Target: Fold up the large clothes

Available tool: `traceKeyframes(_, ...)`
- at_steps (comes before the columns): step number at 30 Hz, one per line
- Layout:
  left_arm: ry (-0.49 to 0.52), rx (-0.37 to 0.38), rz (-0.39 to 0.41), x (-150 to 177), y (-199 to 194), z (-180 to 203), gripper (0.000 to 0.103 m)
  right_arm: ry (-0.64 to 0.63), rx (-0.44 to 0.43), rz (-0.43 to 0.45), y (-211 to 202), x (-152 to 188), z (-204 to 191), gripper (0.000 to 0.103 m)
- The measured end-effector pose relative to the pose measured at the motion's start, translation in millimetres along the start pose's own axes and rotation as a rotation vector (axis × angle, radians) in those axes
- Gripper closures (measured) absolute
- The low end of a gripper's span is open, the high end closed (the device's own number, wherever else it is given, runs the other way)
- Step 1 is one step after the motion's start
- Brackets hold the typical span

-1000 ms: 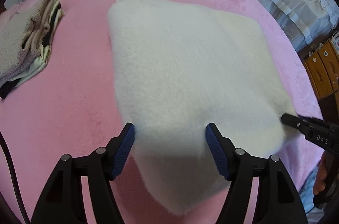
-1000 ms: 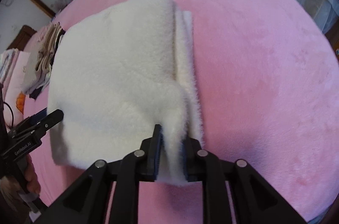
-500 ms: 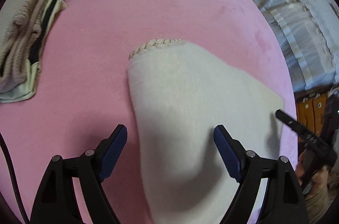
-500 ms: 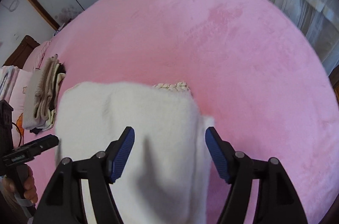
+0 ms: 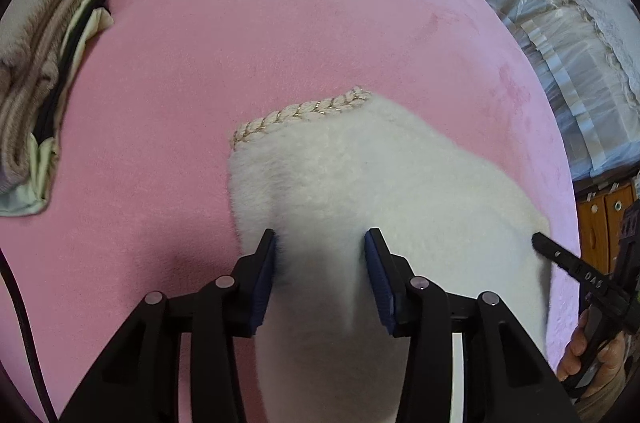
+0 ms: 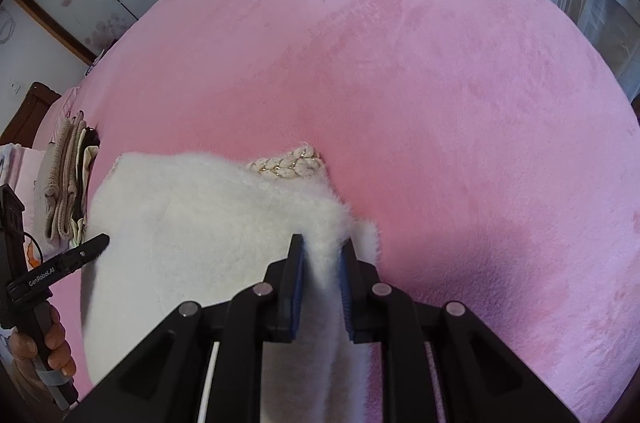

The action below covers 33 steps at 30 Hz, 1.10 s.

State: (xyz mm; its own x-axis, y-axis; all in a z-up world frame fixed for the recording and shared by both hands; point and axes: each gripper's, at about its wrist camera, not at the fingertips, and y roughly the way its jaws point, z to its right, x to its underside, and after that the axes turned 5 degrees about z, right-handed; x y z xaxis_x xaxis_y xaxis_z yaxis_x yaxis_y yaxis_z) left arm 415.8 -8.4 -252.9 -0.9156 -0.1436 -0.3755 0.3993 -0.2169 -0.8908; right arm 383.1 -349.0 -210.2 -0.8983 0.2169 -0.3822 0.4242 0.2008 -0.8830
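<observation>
Where the fisheye rims cut the room off, only a pink bed cover (image 6: 440, 103) filling most of both views, edges lost to the dark border. On it, lying near the front edge, a folded white fleecy garment (image 5: 380, 183), braided trim (image 5: 304, 109) showing at the far edge, near end hidden under the grippers. Off to the left, a pile of folded clothes (image 5: 36, 83), partly cropped. Left gripper (image 5: 320, 255) just closing, blue pads pinching a thick fold. Right gripper (image 6: 322, 259) likewise just closing, clamped narrowly on a fleece ridge. Hand grips barely visible at frame corners.
</observation>
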Motion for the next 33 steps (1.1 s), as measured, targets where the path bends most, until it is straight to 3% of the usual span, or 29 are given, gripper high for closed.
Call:
traceKeyframes(2,0.047,-0.044,0.004,0,-17,14,0.053,-0.036,0.029,0.026,-21,1,-8,0.081)
traceKeyframes(4,0.094,-0.073,0.027,4,-39,26,0.035,-0.072,0.038,0.057,-43,4,-17,0.075)
traceKeyframes(8,0.167,-0.085,0.097,22,-84,44,0.017,-0.117,0.065,0.097,-89,23,-34,0.043)
traceKeyframes(14,0.144,-0.035,0.087,60,-125,47,0.016,-0.160,0.121,0.154,-132,56,-57,0.027)
traceKeyframes(18,0.097,-0.021,0.062,80,-137,50,0.016,-0.215,0.155,0.168,-147,71,-74,0.026)
traceKeyframes(20,0.089,-0.020,0.069,92,-145,54,0.016,-0.236,0.120,0.158,-154,77,-79,0.026)
traceKeyframes(26,0.085,0.003,0.040,113,-153,65,0.016,-0.234,-0.021,0.238,-181,102,-88,0.026)
traceKeyframes(29,0.065,0.004,0.037,122,-155,64,0.016,-0.281,-0.018,0.227,-184,109,-93,0.026)
traceKeyframes(33,0.012,0.075,0.006,130,-150,56,0.016,-0.303,-0.008,0.175,-176,113,-89,0.026)
